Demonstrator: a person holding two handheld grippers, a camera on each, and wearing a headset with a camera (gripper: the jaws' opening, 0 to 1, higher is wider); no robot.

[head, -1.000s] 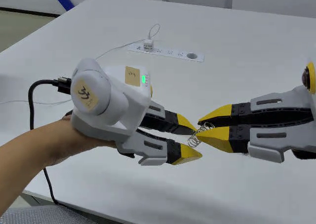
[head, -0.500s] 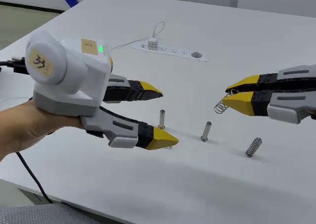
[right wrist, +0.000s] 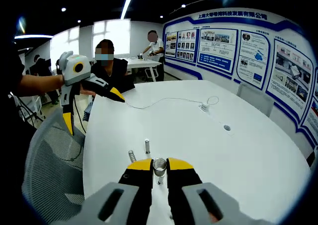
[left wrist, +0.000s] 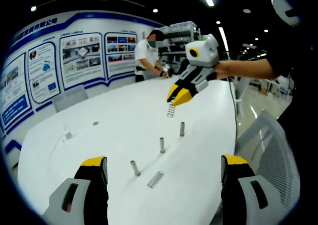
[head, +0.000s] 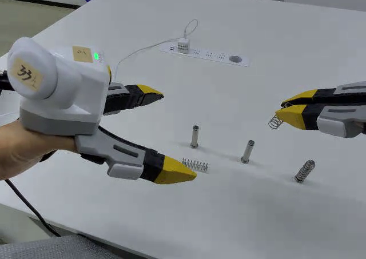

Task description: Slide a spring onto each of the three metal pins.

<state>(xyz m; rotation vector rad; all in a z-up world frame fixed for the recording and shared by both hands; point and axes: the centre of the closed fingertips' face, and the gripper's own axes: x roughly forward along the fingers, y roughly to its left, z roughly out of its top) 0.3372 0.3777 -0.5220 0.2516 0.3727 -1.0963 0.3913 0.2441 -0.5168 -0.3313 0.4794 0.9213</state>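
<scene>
Separated since their tips met a second earlier, the left claw (head: 176, 134) gaped wide and empty, while the right claw (head: 287, 111), nearly closed, pinched a spring (head: 275, 122) above the desk (head: 257, 213). Below stood a bare pin (head: 194, 136), a second bare pin (head: 247, 151) and a spring-fitted pin (head: 305, 171); a loose spring (head: 195, 165) lay beside the first.

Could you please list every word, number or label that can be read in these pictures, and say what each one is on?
"33": handwritten on the round sticker on the rear of the left gripper.
Square sticker on top of that gripper: marks too faint to read.
Blue wall banner: a row of white Chinese characters, too small to read with certainty.
Wall posters: text too small to read.
</scene>
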